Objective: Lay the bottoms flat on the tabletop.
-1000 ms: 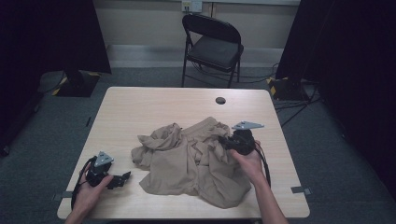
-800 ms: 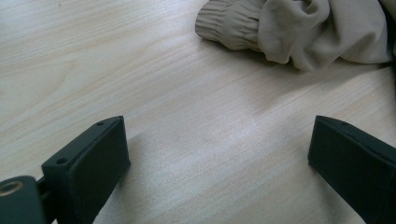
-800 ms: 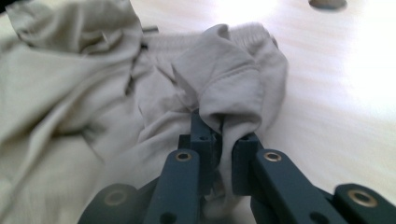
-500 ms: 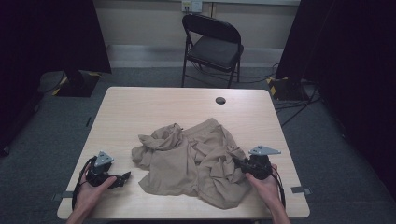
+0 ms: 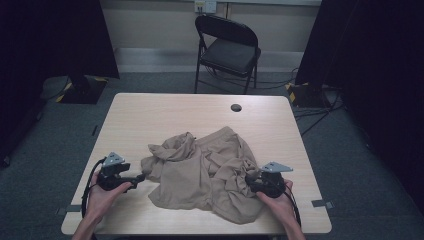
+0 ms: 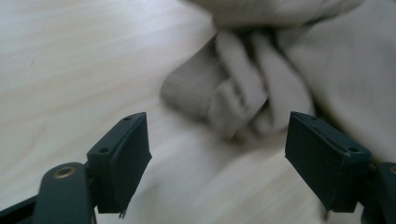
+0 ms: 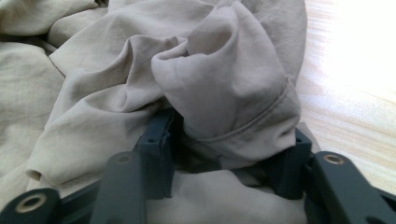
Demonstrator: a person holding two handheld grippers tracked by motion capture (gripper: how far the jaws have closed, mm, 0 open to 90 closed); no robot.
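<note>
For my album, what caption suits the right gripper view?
Hand-held gripper with a fold of tan cloth between its jaws.

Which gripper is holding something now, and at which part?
The right gripper pinches a hemmed fold of the beige garment; the left gripper is open, holding nothing.

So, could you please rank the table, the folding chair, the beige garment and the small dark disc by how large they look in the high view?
1. Table
2. Beige garment
3. Folding chair, though it stands farther from the camera, so its place against the garment is unsure
4. Small dark disc
</note>
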